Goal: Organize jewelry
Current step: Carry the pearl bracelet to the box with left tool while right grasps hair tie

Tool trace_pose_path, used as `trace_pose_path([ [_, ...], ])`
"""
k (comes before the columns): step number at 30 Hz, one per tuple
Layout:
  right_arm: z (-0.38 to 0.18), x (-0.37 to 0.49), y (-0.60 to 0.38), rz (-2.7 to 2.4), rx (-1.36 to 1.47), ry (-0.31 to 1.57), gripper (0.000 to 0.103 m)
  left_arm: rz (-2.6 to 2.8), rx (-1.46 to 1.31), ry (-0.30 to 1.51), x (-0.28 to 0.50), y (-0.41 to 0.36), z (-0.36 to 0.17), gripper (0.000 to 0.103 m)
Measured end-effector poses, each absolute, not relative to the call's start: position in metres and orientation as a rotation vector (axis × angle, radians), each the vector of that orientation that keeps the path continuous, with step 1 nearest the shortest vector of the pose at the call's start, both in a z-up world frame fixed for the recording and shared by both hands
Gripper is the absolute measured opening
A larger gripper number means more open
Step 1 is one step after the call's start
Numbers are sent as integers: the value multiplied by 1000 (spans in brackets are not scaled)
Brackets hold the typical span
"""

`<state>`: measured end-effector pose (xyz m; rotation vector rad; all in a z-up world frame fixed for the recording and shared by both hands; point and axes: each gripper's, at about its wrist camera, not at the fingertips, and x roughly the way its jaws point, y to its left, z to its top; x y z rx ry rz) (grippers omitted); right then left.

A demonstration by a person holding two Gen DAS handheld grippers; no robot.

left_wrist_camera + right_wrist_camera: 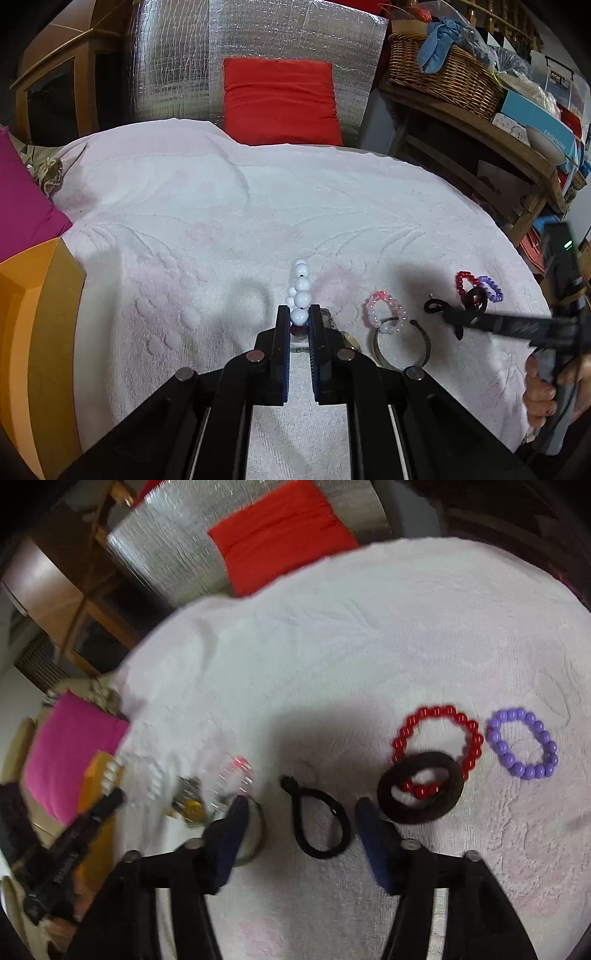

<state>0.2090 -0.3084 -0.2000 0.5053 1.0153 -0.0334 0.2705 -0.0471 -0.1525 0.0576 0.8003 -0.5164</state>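
On a white embossed towel (pixel 221 206), the left tool (pixel 299 317) pinches a white bead bracelet (pixel 300 291) between its two fingers, holding it upright above the cloth. Just to its right lie a pink-and-clear bead bracelet (pixel 384 310) and a metal bangle (pixel 402 347). The right tool (pixel 299 805) is spread wide, gripping nothing, its fingers either side of a thin black hair tie (pixel 317 819). Beside that, a thick dark scrunchie (pixel 419 788) overlaps a red bead bracelet (pixel 437 738); a purple bead bracelet (pixel 522 744) sits just right. Blur makes the left-hand items hard to read.
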Motion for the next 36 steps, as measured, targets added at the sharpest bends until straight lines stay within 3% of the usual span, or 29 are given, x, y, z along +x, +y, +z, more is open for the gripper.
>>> trace_pose_path([
  [2,-197,209,-304,-69,426,994,26,-512,58,807,271,-47,-154,9],
  [4,-197,209,-306,-64,413,1000,9,-503,63,809,271,-47,-155,9],
  [18,-124,138,-406,27,751,565,9,-474,52,706,240,-36,-126,9],
  [26,-131,150,-366,90,776,596,9,-395,7,628,214,-1,-102,9],
  [36,-136,186,-218,348,659,701,9,-183,-52,520,187,95,-75,9],
])
